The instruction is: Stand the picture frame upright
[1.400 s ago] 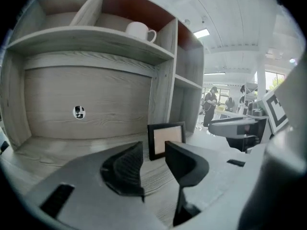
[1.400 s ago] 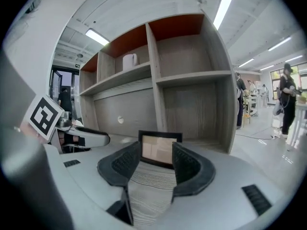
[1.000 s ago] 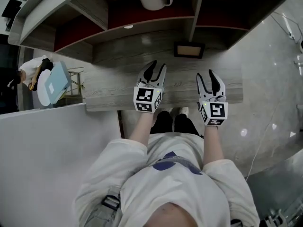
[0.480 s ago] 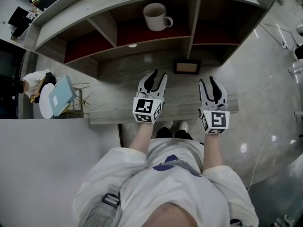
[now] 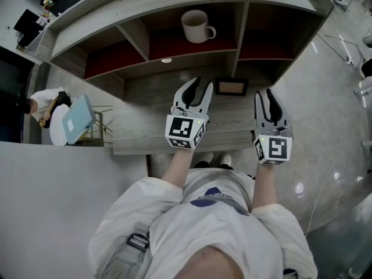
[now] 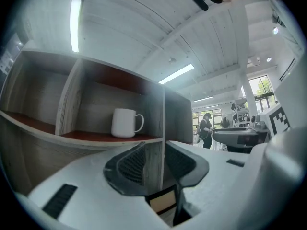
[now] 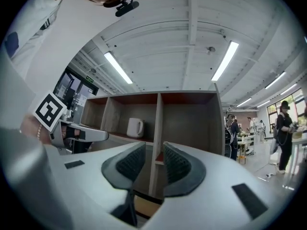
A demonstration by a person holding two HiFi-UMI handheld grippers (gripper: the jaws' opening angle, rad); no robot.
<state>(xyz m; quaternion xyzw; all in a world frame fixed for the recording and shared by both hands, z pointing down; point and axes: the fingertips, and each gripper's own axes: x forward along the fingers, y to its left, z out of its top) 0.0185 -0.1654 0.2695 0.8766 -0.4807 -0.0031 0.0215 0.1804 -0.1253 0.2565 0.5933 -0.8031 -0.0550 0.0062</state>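
The picture frame [image 5: 231, 87] lies flat, face up, on the wooden table [image 5: 145, 135] below the shelf unit. It also shows low between the jaws in the left gripper view [image 6: 163, 201] and in the right gripper view [image 7: 144, 206]. My left gripper [image 5: 199, 87] hovers just left of the frame, open and empty. My right gripper [image 5: 266, 95] hangs right of the frame near the table's right end; its jaws are closing, with nothing between them. Neither gripper touches the frame.
A white mug [image 5: 198, 26] stands in the middle compartment of the shelf unit [image 5: 239, 22] above the table. A person with a light blue board [image 5: 75, 116] stands at the left. A white partition [image 5: 58, 196] fills the lower left; glossy floor [image 5: 331, 127] lies to the right.
Both grippers have moved forward toward the shelf and the frame. The right gripper's jaws have narrowed. The frame has not moved.
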